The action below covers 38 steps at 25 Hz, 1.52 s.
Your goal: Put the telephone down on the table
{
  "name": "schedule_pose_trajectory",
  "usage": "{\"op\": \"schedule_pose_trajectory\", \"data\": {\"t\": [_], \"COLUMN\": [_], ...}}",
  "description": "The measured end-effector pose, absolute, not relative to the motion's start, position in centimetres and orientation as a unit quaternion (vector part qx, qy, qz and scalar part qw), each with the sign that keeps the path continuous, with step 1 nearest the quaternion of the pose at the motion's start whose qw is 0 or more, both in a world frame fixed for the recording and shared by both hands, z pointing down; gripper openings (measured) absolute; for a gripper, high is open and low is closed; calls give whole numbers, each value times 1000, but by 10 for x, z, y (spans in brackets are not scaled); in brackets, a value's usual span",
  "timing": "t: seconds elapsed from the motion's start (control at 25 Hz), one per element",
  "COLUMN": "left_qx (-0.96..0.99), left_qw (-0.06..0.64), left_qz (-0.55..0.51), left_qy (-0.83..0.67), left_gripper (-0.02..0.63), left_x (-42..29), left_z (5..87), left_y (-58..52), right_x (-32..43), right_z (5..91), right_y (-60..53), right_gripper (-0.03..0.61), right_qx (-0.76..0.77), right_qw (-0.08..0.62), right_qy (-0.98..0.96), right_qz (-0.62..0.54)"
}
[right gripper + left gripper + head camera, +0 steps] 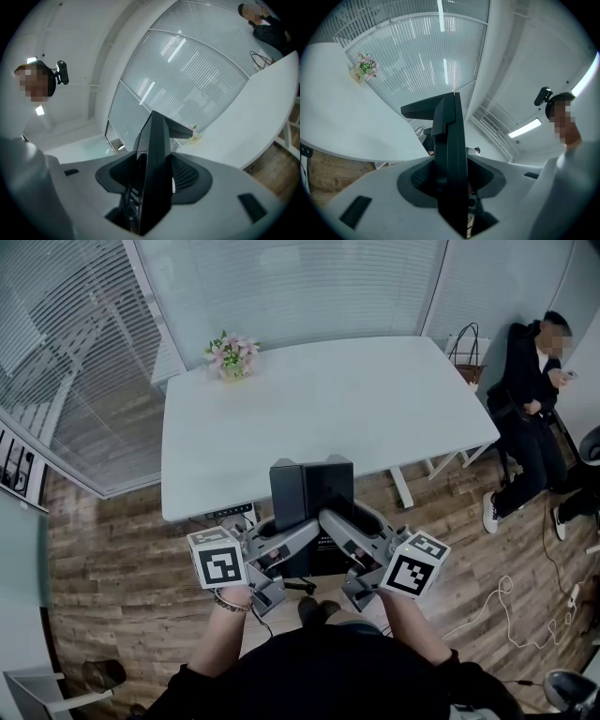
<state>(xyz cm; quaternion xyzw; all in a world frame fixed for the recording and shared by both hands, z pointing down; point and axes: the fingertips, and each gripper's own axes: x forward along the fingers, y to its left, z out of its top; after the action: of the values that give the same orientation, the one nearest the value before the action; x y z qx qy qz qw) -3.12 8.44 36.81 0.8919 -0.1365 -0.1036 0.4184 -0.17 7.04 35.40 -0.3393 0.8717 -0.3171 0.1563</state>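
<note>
At the 6 o'clock edge of the white rectangular counter (309,418), a flat black plastic telephone (312,491) is held upright, its top overlapping the counter's near rim in the head view. The left tool (450,185) comes in from 7 o'clock, its grey jaws part-way closed and pressed against the two broad faces of the telephone. The right tool (151,185) comes in from 5 o'clock and grips the telephone the same way, with its ribbed dark pads against both faces. Whether the telephone's lower end touches the counter cannot be told. At 11 o'clock on the counter stands a small pot of pink flowers (232,357), well apart from the telephone. At 3 o'clock, beside the counter, a person in dark clothes (523,395) sits above the brown wooden plank floor (112,549).
</note>
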Motion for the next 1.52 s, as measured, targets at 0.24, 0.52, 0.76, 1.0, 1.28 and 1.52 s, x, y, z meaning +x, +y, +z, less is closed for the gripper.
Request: {"op": "schedule_pose_trajectory", "data": {"t": [0.24, 0.52, 0.76, 1.0, 1.28, 1.52], "left_qx": [893, 893, 892, 891, 893, 891], "left_qw": [418, 422, 427, 425, 419, 420], "left_qz": [-101, -99, -95, -96, -101, -103], "left_qy": [-131, -124, -117, -124, -133, -138], "left_gripper": [187, 187, 187, 187, 187, 187], "left_x": [-31, -31, -27, -26, -23, -11], "left_z": [367, 369, 371, 374, 371, 374], "left_y": [84, 83, 84, 79, 44, 7], "right_x": [-1, -1, 4, 4, 8, 19], "right_z": [353, 354, 357, 360, 356, 360], "right_y": [70, 69, 71, 66, 31, -7], "right_gripper": [215, 215, 215, 215, 215, 216], "right_qx": [-345, -353, -363, -358, -348, -345], "right_qw": [159, 158, 159, 159, 157, 155], "right_qy": [870, 867, 862, 864, 870, 871], "right_qz": [-314, -314, -316, -315, -312, -313]}}
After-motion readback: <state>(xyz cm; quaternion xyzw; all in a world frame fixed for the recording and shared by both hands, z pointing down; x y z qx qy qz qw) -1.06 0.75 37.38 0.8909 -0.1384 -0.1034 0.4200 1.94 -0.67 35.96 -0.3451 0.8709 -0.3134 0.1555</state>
